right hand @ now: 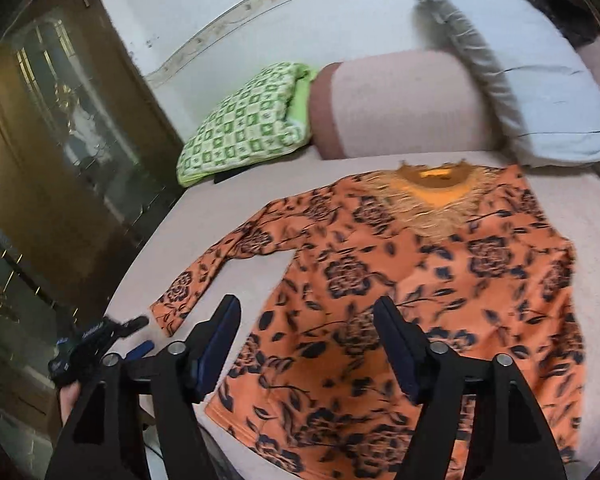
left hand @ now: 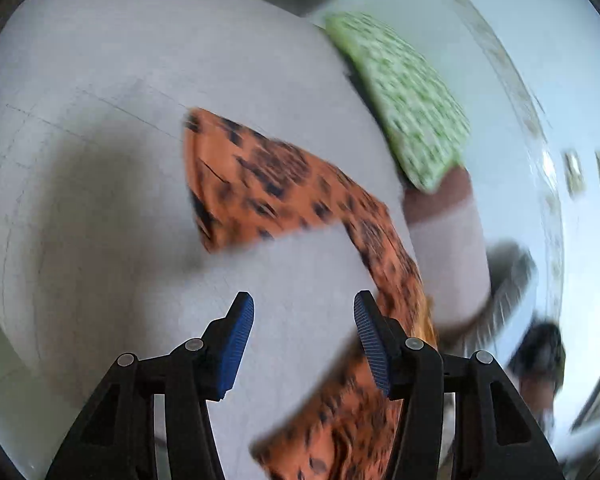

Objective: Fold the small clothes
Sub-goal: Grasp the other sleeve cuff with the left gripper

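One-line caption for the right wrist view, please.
Open right gripper above an orange floral top spread flat on the bed.

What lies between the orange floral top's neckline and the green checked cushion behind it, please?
Only bare pinkish bed cover separates the orange floral top from the green checked cushion, shown in the right wrist view.
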A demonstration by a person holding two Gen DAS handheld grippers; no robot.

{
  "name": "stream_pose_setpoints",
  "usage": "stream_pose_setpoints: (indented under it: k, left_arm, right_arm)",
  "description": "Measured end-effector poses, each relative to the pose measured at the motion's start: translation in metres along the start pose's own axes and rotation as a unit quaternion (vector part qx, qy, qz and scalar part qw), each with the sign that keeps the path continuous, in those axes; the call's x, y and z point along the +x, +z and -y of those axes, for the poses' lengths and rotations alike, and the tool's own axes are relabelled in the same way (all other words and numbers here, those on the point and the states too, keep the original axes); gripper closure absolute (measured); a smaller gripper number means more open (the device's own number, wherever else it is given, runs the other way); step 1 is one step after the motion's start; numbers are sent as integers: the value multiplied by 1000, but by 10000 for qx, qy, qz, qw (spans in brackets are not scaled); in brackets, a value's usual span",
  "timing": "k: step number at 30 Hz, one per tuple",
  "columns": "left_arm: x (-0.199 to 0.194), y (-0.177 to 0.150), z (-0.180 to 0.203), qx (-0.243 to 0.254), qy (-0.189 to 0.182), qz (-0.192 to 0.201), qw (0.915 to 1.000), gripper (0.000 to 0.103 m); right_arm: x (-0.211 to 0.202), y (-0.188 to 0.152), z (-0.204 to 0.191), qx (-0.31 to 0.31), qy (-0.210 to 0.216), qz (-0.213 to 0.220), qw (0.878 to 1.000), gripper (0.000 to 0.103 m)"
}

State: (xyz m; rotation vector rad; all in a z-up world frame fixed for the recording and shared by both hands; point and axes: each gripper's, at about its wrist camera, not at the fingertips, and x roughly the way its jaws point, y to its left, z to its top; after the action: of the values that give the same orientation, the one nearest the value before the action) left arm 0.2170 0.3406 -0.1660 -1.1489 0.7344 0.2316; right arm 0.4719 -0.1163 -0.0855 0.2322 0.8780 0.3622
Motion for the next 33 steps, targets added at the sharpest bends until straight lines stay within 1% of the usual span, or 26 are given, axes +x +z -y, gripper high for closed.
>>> stream_pose_setpoints:
  k: [1,3,5,7,8,9,10,11,12,13,14,15,16,17,18,19,21,23,24,25,26,27,28,30,32,33]
  left_arm:
    - [10,8,-5,-91,46,2,9999,51]
    - [31,16,-8,-177,222,-153,9995,51]
    - [52,26,-11,-147,426,-275,9986,52]
    - [61,33,-11,-109,374,-196,9991,54]
    - [64,36,-9,-62,457,-186,9988,57]
    - [69,38,-6,17,607,-192,9980,78]
    - [75,39,-5,57,697,-251,9972,102]
    - [84,42,-6,-13,689,-483,9965,103]
    - [89,42,-6,-142,551,-608,9965,103]
    - [85,42,0,-254,333,-568,9975,103]
    - [73,41,8,-218,151,-457,9986,103]
    - [62,40,16,-137,-64,-385,9991,103]
    - [43,34,33,-11,-475,-304,9984,103]
    - [29,27,46,58,-761,-280,9967,103]
    - [15,17,60,170,-1033,-298,9941,103]
    - [-3,1,81,452,-1350,-326,9893,103]
    - [-25,-24,106,1024,-1413,-160,9845,103]
    - [-30,-33,104,1070,-1214,-60,9868,103]
    - [-29,-32,98,1004,-1107,-10,9888,100]
    - [-28,-30,92,981,-869,89,9913,93]
    - [-26,-29,85,984,-484,179,9938,84]
    - [-21,-22,75,932,-94,274,9952,60]
    - [-20,-18,68,873,61,336,9956,43]
    - [-10,-1,46,689,407,379,9961,42]
    - [10,20,20,283,570,149,9979,42]
    - [21,30,5,-13,629,17,9980,45]
  right_arm:
    - [4,-1,-1,-2,-39,-24,10000,31]
    - [19,-7,-8,-25,-34,-216,9998,31]
    - [33,-11,-15,-145,-23,-382,9992,31]
    - [42,-14,-19,-262,-70,-434,9987,31]
    - [47,-15,-20,-297,-97,-454,9985,31]
    - [50,-15,-20,-302,-97,-474,9984,31]
    - [56,-15,-19,-266,-85,-524,9982,31]
    - [60,-15,-17,-213,-69,-572,9981,32]
    - [63,-15,-16,-168,-44,-612,9980,32]
    - [66,-15,-14,-111,-11,-662,9977,34]
    - [68,-15,-13,-77,9,-690,9976,35]
    - [69,-15,-11,-19,42,-712,9974,35]
    - [67,-15,-10,34,89,-702,9975,35]
    - [66,-15,-7,91,149,-686,9975,35]
    - [64,-15,-6,139,181,-689,9974,34]
    - [63,-15,-2,234,251,-706,9969,34]
    - [58,-14,3,345,435,-726,9958,34]
    - [49,-12,7,414,457,-678,9958,34]
    - [45,-12,9,427,449,-655,9959,33]
    - [39,-13,11,437,490,-604,9960,33]
    - [36,-13,12,437,508,-583,9960,33]
    - [32,-16,14,423,521,-590,9960,33]
    - [32,-17,15,416,518,-619,9959,33]
    - [34,-23,18,436,516,-701,9953,33]
    - [39,-26,19,507,585,-779,9940,32]
    - [43,-27,19,538,625,-830,9931,32]
